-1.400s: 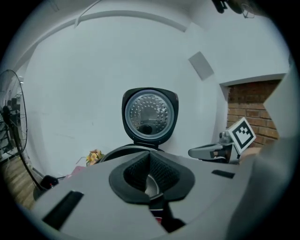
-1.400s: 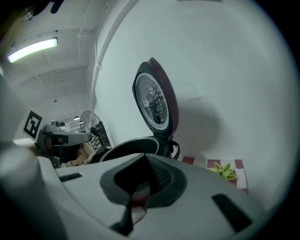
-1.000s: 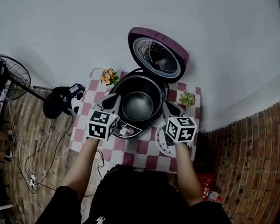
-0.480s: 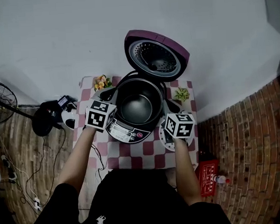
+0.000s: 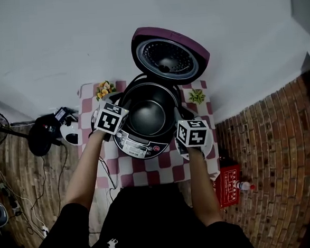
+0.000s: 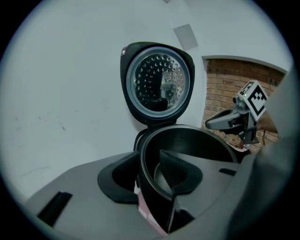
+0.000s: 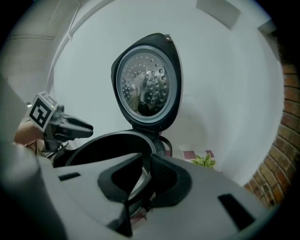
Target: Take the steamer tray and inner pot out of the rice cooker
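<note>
Keep left gripper (image 6: pixel 149 171) — jaws just opened wide, astride rim of inner pot (image 5: pixel 148 116) seated in rice cooker (image 5: pixel 138 146) — level with right gripper (image 7: pixel 146 164), just opened narrowly over opposite rim; close both evenly, lift straight.

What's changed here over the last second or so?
The left gripper and right gripper have moved in on opposite sides of the pot. Their jaws, shut before, have just been opening and now straddle its rim, not pinching it. The cooker and lid stayed put.
</note>
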A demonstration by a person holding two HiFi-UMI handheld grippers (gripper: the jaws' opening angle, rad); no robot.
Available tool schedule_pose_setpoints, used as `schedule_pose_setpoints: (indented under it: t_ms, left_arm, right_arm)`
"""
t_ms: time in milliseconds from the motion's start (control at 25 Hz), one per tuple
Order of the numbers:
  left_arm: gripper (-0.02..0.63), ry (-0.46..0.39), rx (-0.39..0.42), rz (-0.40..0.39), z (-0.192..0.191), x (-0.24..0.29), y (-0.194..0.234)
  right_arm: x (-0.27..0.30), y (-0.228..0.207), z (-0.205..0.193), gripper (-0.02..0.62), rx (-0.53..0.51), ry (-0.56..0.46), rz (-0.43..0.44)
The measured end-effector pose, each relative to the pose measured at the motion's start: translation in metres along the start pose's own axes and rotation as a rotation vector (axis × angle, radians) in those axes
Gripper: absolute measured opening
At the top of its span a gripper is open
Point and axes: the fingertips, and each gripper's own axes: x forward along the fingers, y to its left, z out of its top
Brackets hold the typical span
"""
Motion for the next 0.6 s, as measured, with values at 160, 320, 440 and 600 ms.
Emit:
schedule_pose_setpoints:
  t_ms: [160, 320, 440, 600]
  left_arm:
    - [0.155, 0.065, 0.104, 0.014, -0.004, 0.013, 0.007]
    - [0.18, 0.164, 0.233, 0.006, -0.01, 0.026, 0.006]
    - [0.187, 0.219, 0.321, 0.006, -0.009, 0.04, 0.007]
    - [0.192, 0.275, 0.393, 0.006, -0.012, 0.055, 0.01]
  right_arm:
    - [0.011, -0.003, -0.001, 0.089, -0.121, 0.057, -0.061]
    - [0.024, -0.005, -0.002, 0.14, -0.273, 0.132, -0.107]
    - [0.035, -0.007, -0.003, 0.181, -0.32, 0.185, -0.114]
    - [0.046, -0.013, -0.002, 0.195, -0.355, 0.228, -0.14]
